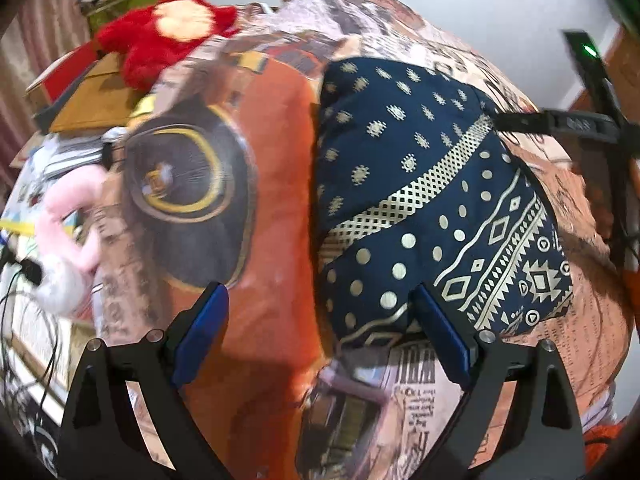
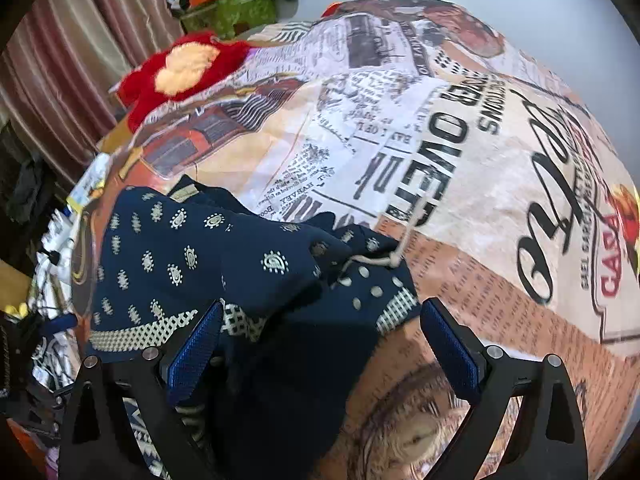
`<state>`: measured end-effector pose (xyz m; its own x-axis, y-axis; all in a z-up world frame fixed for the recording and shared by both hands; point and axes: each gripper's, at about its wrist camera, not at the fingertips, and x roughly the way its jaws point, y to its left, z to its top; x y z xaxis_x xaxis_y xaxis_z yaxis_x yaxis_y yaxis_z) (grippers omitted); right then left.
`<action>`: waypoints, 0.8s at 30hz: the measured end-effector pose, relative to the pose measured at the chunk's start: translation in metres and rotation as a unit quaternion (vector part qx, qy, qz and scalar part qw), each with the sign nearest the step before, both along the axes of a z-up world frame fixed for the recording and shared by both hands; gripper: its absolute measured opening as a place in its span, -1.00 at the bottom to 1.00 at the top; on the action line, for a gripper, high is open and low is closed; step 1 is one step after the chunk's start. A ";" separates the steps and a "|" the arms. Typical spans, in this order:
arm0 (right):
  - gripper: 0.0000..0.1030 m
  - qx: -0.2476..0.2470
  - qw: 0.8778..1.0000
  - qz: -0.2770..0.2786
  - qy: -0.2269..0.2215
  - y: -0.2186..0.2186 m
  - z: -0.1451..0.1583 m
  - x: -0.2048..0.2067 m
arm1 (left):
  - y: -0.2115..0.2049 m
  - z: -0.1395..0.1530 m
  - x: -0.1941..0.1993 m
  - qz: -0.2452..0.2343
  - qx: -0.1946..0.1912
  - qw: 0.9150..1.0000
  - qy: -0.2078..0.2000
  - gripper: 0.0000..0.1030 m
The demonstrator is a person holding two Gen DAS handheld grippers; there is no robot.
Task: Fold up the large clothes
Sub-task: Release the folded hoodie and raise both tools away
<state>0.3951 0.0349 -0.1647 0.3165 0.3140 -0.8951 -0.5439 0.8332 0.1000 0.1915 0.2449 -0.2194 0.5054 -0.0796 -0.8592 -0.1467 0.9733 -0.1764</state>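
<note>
A navy garment [image 1: 420, 208] with gold dots and geometric bands lies bunched on a printed bedspread [image 1: 276, 200]. My left gripper [image 1: 320, 320] is open just above the bedspread. Its right fingertip [image 1: 432, 312] is at the garment's near edge and its left one is over orange print. In the right wrist view the same garment [image 2: 192, 264] lies crumpled at lower left, a pale drawstring [image 2: 394, 256] trailing from it. My right gripper [image 2: 324, 340] is open and wide, with dark folds of the garment between its fingers. In the left wrist view the right gripper [image 1: 576, 124] shows as a black shape at the garment's far corner.
A red plush toy [image 1: 160, 36] and a pink plush toy [image 1: 68, 240] lie at the bed's left side. Boxes [image 1: 92, 92], cables [image 1: 24, 280] and a pink curtain [image 2: 60, 80] stand beyond. The newspaper-print spread [image 2: 480, 160] stretches to the right.
</note>
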 end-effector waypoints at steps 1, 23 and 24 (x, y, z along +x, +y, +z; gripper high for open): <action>0.88 -0.001 1.000 -0.009 -0.008 -0.005 0.005 -0.004 | 0.002 0.007 -0.004 0.013 0.004 1.000 -0.004 0.82; 0.88 0.252 0.933 0.015 -0.255 -0.110 0.243 -0.223 | -0.109 0.260 -0.135 0.043 0.097 0.918 -0.383 0.81; 0.88 0.256 0.929 0.017 -0.267 -0.113 0.247 -0.234 | -0.114 0.263 -0.141 0.044 0.103 0.914 -0.390 0.81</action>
<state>0.1613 -0.0776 0.0827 0.6543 0.6736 -0.3437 -0.6551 0.7319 0.1876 0.0500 0.1305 0.0435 0.9672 0.1139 -0.2269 -0.1341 0.9881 -0.0758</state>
